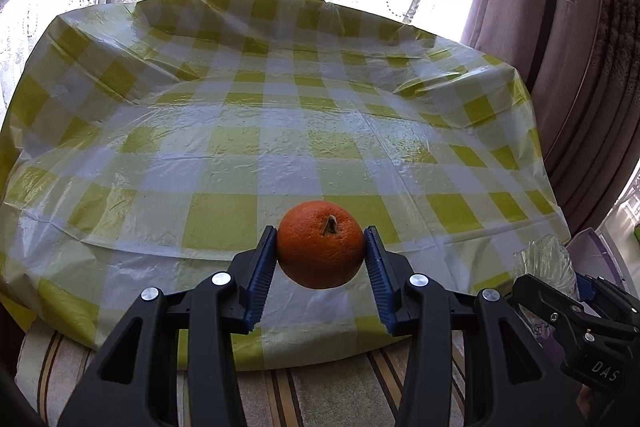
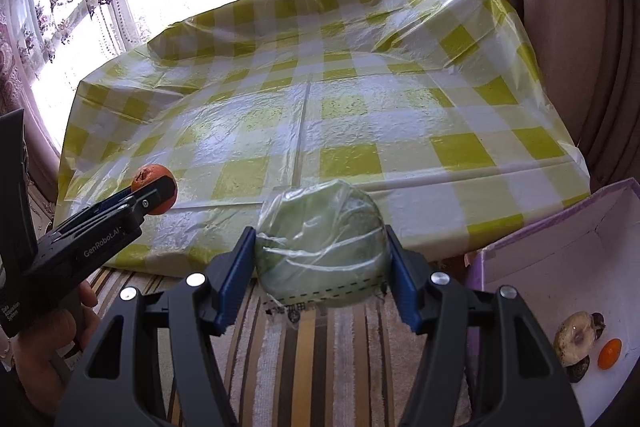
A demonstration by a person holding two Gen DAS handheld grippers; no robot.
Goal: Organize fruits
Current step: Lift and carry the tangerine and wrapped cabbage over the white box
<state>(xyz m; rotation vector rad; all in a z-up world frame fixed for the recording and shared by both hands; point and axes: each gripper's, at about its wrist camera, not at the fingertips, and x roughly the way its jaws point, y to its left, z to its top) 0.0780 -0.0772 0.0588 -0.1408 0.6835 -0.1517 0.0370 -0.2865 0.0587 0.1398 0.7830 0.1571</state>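
Left gripper [image 1: 320, 247] angled down, clamping orange [image 1: 320, 245] above tablecloth [image 1: 224, 163].

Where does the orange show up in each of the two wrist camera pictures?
Left wrist: the orange sits low in the centre, clamped by the left gripper.
Right wrist: the orange is at the left edge, mid-height, partly hidden by that gripper.
Shared landmark: the yellow checked tablecloth.
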